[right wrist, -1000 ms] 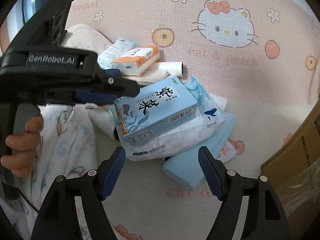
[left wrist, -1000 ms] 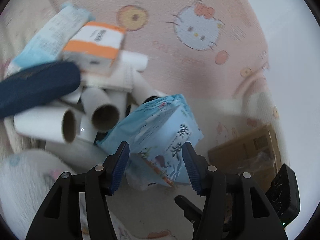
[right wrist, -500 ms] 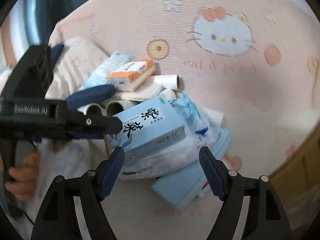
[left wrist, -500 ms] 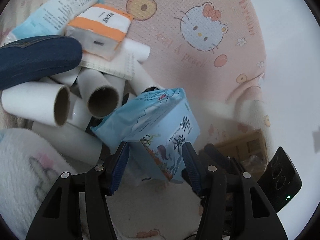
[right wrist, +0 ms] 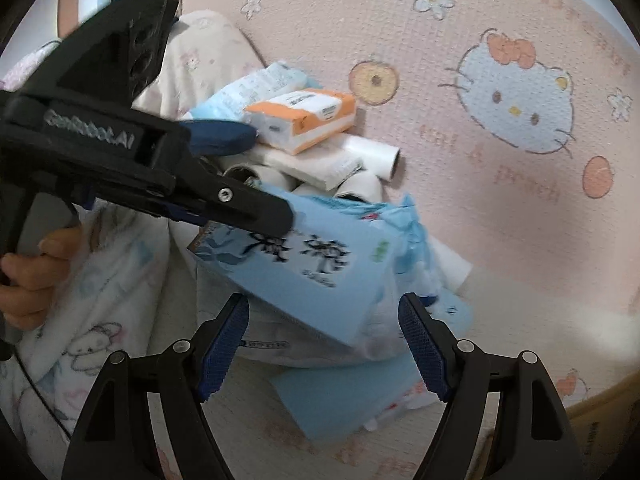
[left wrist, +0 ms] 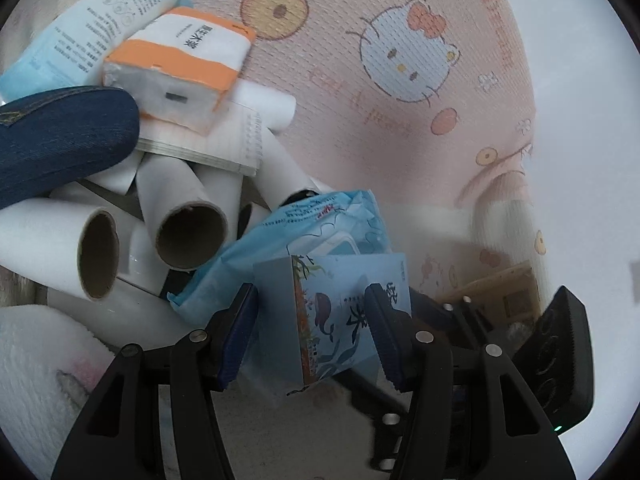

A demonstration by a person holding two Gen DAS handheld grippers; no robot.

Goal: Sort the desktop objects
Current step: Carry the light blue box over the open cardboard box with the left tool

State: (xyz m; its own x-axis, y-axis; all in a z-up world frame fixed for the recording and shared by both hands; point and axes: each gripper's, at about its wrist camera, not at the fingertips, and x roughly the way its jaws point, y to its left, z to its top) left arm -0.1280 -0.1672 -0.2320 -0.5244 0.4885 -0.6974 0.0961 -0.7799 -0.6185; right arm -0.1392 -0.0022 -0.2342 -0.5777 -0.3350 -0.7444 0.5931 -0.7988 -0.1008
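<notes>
A light blue carton with dark characters and a whale print point(left wrist: 340, 320) is clamped between the pads of my left gripper point(left wrist: 312, 332), which is shut on it. In the right wrist view the left gripper point(right wrist: 280, 212) holds that carton point(right wrist: 296, 264) by its end, tilted, above a white wipes pack point(right wrist: 304, 352). My right gripper point(right wrist: 324, 340) stands open just below the carton's lower corner, its pads touching nothing. A blue wet-wipes pack point(left wrist: 320, 232) lies behind the carton.
Behind are several cardboard tubes point(left wrist: 188, 236), a spiral notebook point(left wrist: 208, 140), an orange tissue pack point(left wrist: 180, 68), a pale blue pack point(left wrist: 92, 20) and a denim case point(left wrist: 60, 136). A flat blue pack point(right wrist: 344, 396) lies below. A brown box point(right wrist: 600, 420) sits right, a plush blanket point(right wrist: 100, 320) left.
The carton in my left gripper has tilted and swung down toward my right gripper's fingers. The right wrist view has rolled and drawn nearer to the pile.
</notes>
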